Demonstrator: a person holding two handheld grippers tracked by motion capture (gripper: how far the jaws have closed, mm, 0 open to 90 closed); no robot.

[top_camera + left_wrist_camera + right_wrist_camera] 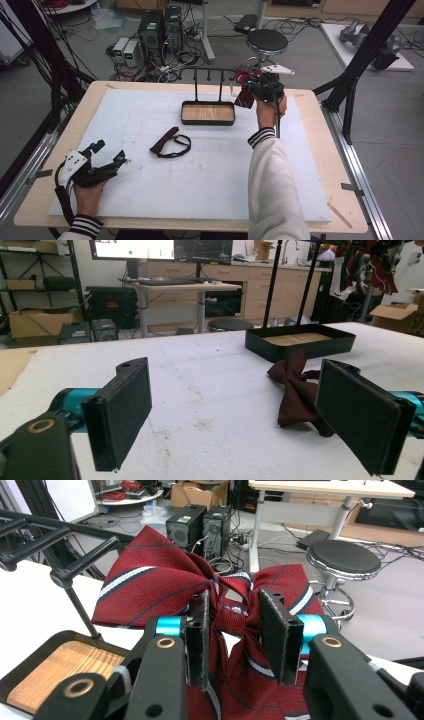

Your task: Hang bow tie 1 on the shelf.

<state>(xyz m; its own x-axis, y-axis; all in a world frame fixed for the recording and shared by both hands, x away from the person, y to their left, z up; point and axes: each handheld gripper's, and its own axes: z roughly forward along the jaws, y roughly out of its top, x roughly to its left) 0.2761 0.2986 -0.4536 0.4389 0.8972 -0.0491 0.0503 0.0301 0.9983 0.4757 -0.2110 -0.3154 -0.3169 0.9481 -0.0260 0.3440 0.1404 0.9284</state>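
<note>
The right gripper is held up at the far right end of the black rack that rises from the back of a small wood-floored tray, and its jaws are clamped on the knot of a red striped bow tie; in the right gripper view the two pads pinch the narrow middle while the wings spread out to either side and a length of strap hangs below. The tie hangs in the air just beside the rack's hooks, not yet resting on one as far as I can tell. It looks light and floppy: woven cloth that will sag, swing and twist with any quick move, so the knot is the sound place to hold it, being the one firm, bunched part. The wings would crumple if pinched, and the thin strap could slip through the pads or snag on a hook. A second, dark maroon bow tie lies flat on the white table cover, near the middle and in front of the tray. The left gripper rests low at the near left with its jaws spread wide and nothing between them, pointing towards that tie
</note>
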